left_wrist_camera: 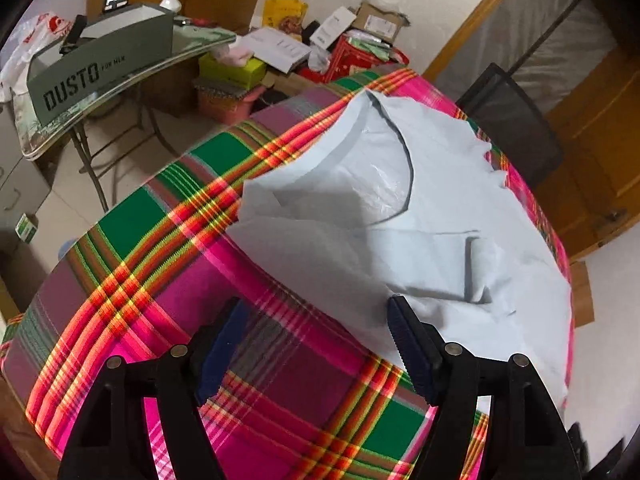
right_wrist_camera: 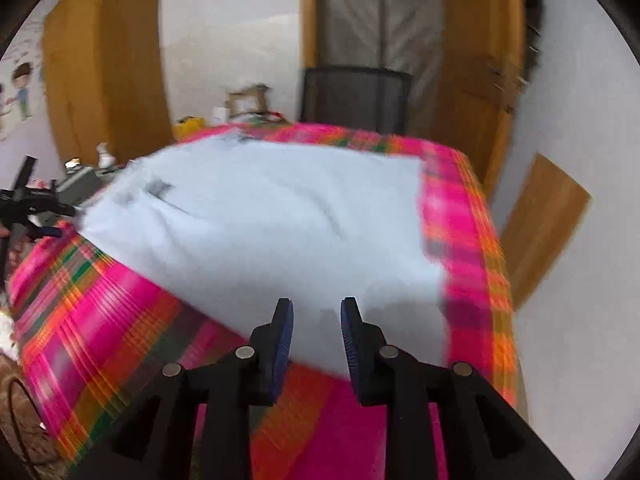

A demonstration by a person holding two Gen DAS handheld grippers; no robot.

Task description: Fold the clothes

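A pale blue T-shirt (left_wrist_camera: 440, 208) lies spread on the table under a pink, green and orange plaid cloth (left_wrist_camera: 160, 280), its neckline (left_wrist_camera: 384, 152) toward the far side and one sleeve (left_wrist_camera: 476, 268) folded in over the body. My left gripper (left_wrist_camera: 316, 304) is open wide over the plaid, and its right finger (left_wrist_camera: 404, 332) is at the shirt's near edge. In the blurred right wrist view the shirt (right_wrist_camera: 280, 220) fills the tabletop. My right gripper (right_wrist_camera: 317, 305) hangs over its near edge, jaws apart and empty. The left gripper (right_wrist_camera: 40, 216) shows at the shirt's far left corner.
A black mesh chair (left_wrist_camera: 508, 120) (right_wrist_camera: 356, 96) stands against the table's far side. A glass-topped side table bears a grey box (left_wrist_camera: 100, 64), with cartons and bags (left_wrist_camera: 320, 48) piled on the floor beyond. A wooden board (right_wrist_camera: 540, 228) leans by the wall on the right.
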